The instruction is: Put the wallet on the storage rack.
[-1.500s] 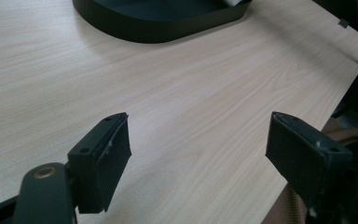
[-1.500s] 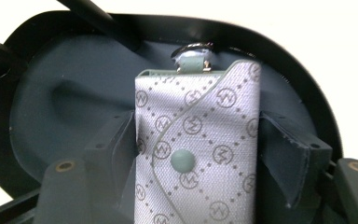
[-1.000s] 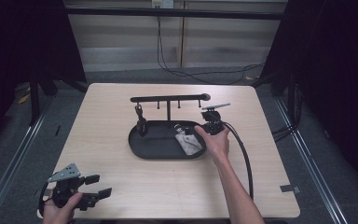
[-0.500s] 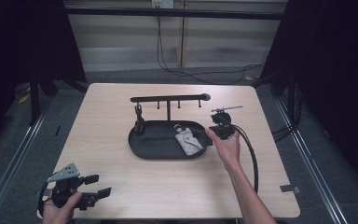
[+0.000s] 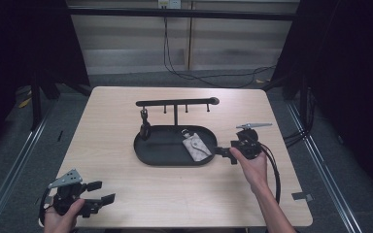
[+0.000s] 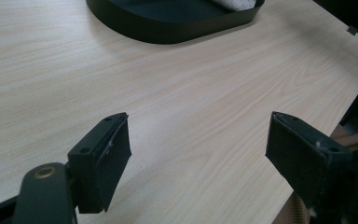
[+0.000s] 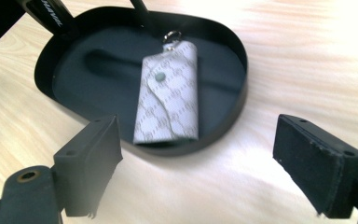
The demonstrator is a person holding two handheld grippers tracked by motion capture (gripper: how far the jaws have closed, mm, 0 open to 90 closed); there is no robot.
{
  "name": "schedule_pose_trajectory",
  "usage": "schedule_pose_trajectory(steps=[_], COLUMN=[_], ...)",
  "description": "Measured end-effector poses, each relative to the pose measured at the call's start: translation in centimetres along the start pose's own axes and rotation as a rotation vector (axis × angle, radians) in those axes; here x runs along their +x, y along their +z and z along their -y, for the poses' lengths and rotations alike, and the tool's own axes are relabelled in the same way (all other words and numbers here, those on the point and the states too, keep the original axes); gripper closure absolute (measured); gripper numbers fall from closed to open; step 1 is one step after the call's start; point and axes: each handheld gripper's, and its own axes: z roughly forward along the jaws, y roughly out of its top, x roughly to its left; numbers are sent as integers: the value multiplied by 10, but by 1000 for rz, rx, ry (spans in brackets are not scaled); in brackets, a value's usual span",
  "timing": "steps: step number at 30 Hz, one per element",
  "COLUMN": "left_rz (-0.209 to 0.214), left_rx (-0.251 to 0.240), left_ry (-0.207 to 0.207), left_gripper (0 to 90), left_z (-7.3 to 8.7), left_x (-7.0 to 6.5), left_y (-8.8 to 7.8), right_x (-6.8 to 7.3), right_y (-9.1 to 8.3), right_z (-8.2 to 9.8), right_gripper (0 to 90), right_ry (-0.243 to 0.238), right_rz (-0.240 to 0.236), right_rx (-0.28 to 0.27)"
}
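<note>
A grey-white patterned key pouch (image 5: pixel 197 146) (image 7: pixel 168 95) with a snap and a metal ring lies flat in the right half of a black oval tray (image 5: pixel 148 150) (image 7: pixel 235 109). My right gripper (image 5: pixel 226 153) (image 7: pixel 196 163) is open just off the tray's right end. It points at the pouch and holds nothing. Open as well, my left gripper (image 5: pixel 102 192) (image 6: pixel 198 144) rests low at the table's front left corner, far from the tray (image 6: pixel 168 32).
A black rack (image 5: pixel 175 103) with several hooks rises from the back of the tray. A small dark item (image 5: pixel 144 128) hangs from its left hook. The right gripper's cable (image 5: pixel 275 170) loops over the table by the right forearm. Dark tape (image 5: pixel 301 196) marks the front right.
My right gripper has drawn back to the right, from over the tray's right end to the table beside it. The pouch stays in the tray. My left gripper has not moved.
</note>
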Motion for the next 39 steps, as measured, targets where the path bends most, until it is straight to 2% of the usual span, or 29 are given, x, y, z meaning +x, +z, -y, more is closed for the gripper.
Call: schedule_pose_trajectory(steps=[16, 23, 30, 34, 36, 37, 38, 39], left_rz=[-12, -15, -18, -17, -18, -18, -16, -14], left_rx=[-13, -11, -10, -10, -9, -6, -4, -5], left_ry=[-6, -5, -7, -7, -8, -9, -7, -5], left_gripper=[216, 216, 216, 216, 216, 216, 216, 216], left_z=[0, 0, 0, 0, 0, 0, 0, 0], left_x=[1, 1, 1, 1, 2, 2, 2, 2], left_y=[-2, -2, -2, -2, -2, -1, -1, -1], right_x=[-12, -12, -12, -22, -31, -34, -38, -40], right_y=[-45, -55, -66, -73, -74, -74, -73, -71], right_z=[52, 76, 97, 107, 114, 116, 118, 120], right_gripper=[161, 162, 162, 162, 162, 167, 170, 170], right_ry=[-24, -46, -52, -68, -31, -22, -25, -6], right_rz=[81, 134, 158, 194, 199, 214, 255, 269], right_rx=[-34, -23, -18, 0, 7, 13, 27, 37])
